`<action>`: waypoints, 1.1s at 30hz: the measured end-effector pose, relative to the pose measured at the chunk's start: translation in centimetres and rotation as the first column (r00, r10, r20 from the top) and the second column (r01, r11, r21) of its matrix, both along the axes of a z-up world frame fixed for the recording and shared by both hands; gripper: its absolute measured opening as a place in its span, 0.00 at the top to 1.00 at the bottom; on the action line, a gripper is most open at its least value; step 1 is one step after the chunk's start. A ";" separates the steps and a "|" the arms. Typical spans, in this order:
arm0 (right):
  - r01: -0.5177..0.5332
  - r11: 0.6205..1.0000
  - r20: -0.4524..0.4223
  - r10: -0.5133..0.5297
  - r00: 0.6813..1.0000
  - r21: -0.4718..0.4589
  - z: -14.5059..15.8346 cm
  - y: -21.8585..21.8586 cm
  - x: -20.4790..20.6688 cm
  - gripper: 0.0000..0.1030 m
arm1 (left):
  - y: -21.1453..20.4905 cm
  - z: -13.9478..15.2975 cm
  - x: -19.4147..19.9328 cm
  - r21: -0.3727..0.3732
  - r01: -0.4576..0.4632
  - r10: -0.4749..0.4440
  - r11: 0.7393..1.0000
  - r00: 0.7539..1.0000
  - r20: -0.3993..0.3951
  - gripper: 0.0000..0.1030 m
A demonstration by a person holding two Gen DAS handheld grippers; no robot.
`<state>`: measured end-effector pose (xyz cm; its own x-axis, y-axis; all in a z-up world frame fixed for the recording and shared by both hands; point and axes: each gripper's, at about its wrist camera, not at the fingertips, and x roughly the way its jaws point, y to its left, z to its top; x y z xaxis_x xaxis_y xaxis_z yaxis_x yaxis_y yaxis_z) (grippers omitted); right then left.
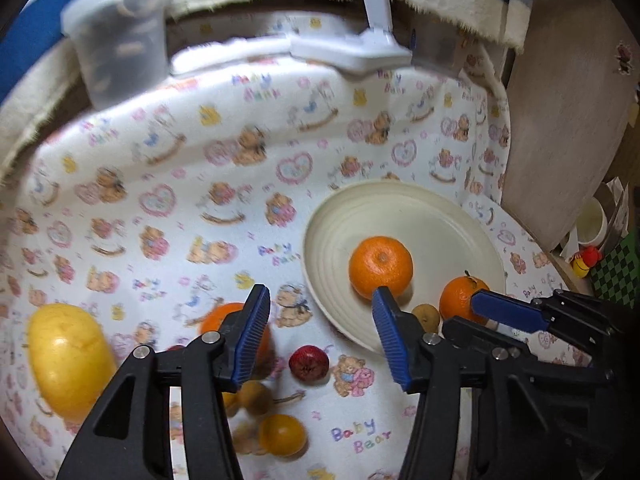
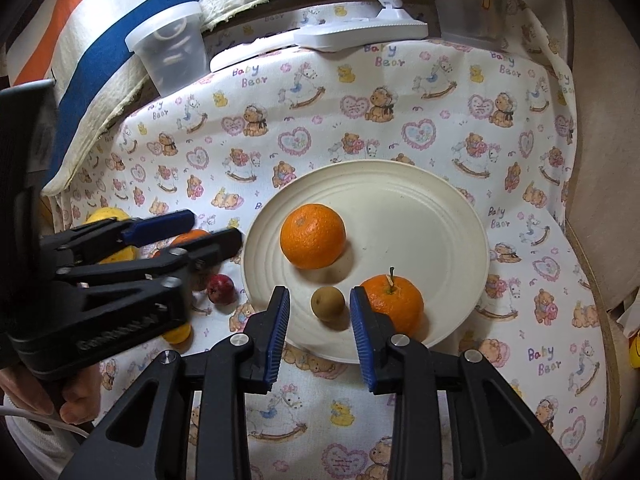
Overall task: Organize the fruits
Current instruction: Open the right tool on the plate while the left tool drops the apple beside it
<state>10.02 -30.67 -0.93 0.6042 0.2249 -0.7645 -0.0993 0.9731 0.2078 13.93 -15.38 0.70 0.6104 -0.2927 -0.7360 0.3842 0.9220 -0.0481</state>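
Left tongs (image 1: 320,304) spread apart, gripping nothing, above the bear-print cloth on the bench (image 1: 248,208). Right tongs (image 2: 319,300) parted, empty, straddling a small brown round fruit (image 2: 328,302) on the cream round plate (image 2: 420,208), alongside a large orange (image 2: 313,236) and a stemmed orange (image 2: 394,304). Small dark red fruit (image 2: 221,288) just beside the plate.

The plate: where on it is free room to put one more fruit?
The plate is bare on its far and right part, beyond the big orange. The near rim is crowded: small brown fruit and stemmed orange lie there, at the right gripper.
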 end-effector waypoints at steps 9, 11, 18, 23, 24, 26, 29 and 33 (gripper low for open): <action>0.028 0.998 0.100 -0.033 0.994 0.053 2.3 -0.1 -1.8 0.68 | 5.6 3.3 -4.9 0.058 -0.080 0.067 0.995 0.977 0.201 0.38; 0.040 0.997 0.132 -0.048 0.990 0.063 2.8 -0.2 -2.2 0.68 | 6.8 3.8 -6.2 0.033 -0.112 0.100 0.993 0.961 0.259 0.34; 0.100 0.989 0.207 -0.120 0.971 0.108 3.3 -0.8 -2.7 0.68 | 8.8 3.8 -9.5 -0.064 -0.153 0.165 0.986 0.881 0.444 0.16; 0.077 0.988 0.226 -0.105 0.968 0.132 3.3 -0.7 -2.8 0.58 | 10.3 3.7 -11.2 -0.144 -0.235 0.275 0.961 0.788 0.551 0.01; 0.072 0.988 0.230 -0.102 0.968 0.136 3.3 -0.5 -2.9 0.50 | 10.5 3.7 -11.3 -0.153 -0.230 0.276 0.961 0.782 0.559 0.01; 0.095 0.987 0.263 -0.127 0.957 0.131 3.5 -0.2 -3.4 0.38 | 10.7 3.7 -11.2 -0.148 -0.216 0.262 0.965 0.782 0.565 0.01; 0.076 0.993 0.297 -0.100 0.950 0.091 3.8 0.8 -3.9 0.38 | 11.2 3.4 -10.9 -0.177 -0.216 0.279 0.960 0.785 0.553 0.01; 0.076 0.992 0.309 -0.104 0.945 0.100 3.8 1.1 -4.2 0.32 | 11.5 3.1 -10.9 -0.203 -0.199 0.280 0.959 0.793 0.541 0.01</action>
<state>5.81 -29.59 2.91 0.8307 0.2145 -0.5137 -0.0853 0.9609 0.2633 2.99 -3.89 3.77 0.9662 -0.1490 -0.2105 0.1484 0.9887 -0.0189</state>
